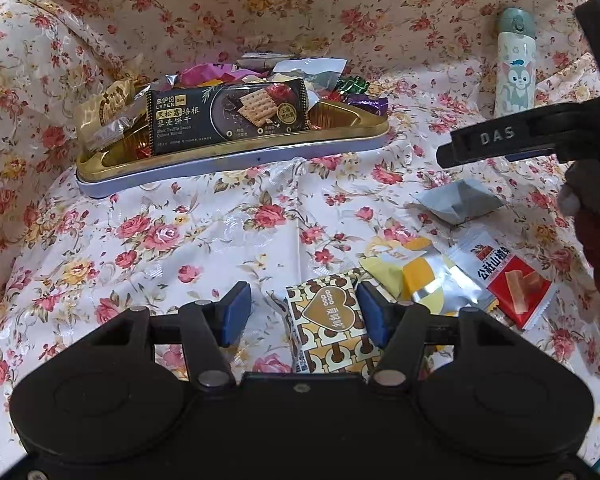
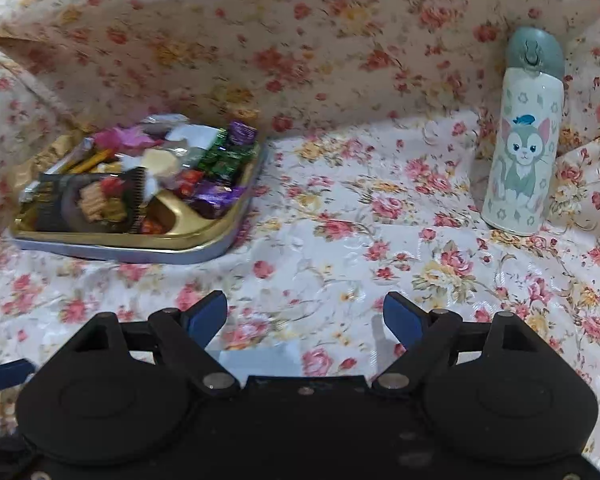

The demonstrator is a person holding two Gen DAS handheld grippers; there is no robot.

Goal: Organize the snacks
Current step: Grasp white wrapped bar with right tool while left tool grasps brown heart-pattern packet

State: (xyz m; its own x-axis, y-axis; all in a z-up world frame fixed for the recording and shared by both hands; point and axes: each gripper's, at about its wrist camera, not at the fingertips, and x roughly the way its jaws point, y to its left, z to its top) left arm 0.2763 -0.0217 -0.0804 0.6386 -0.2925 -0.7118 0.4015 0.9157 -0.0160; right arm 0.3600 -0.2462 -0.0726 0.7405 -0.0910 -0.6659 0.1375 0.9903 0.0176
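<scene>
The left gripper (image 1: 300,312) hangs with fingers spread over a brown-and-gold heart packet (image 1: 328,320), whose lower end its body hides; whether a pad touches it is unclear. Beside it lie yellow (image 1: 420,276), red-and-white (image 1: 504,280) and grey (image 1: 460,200) packets. The right gripper (image 2: 304,316), fingers spread and empty, hovers over floral cloth (image 2: 340,220). The tray (image 2: 204,254) heaped with snacks looks blurred there.

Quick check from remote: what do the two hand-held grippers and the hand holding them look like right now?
Both are matte black plastic with round housings, silver pivot pins and blue finger pads: left hand-held gripper, right hand-held gripper. From the left wrist view, the right one's side reads "DAS" in raised letters. The hand on it wears a dark knit glove.
</scene>
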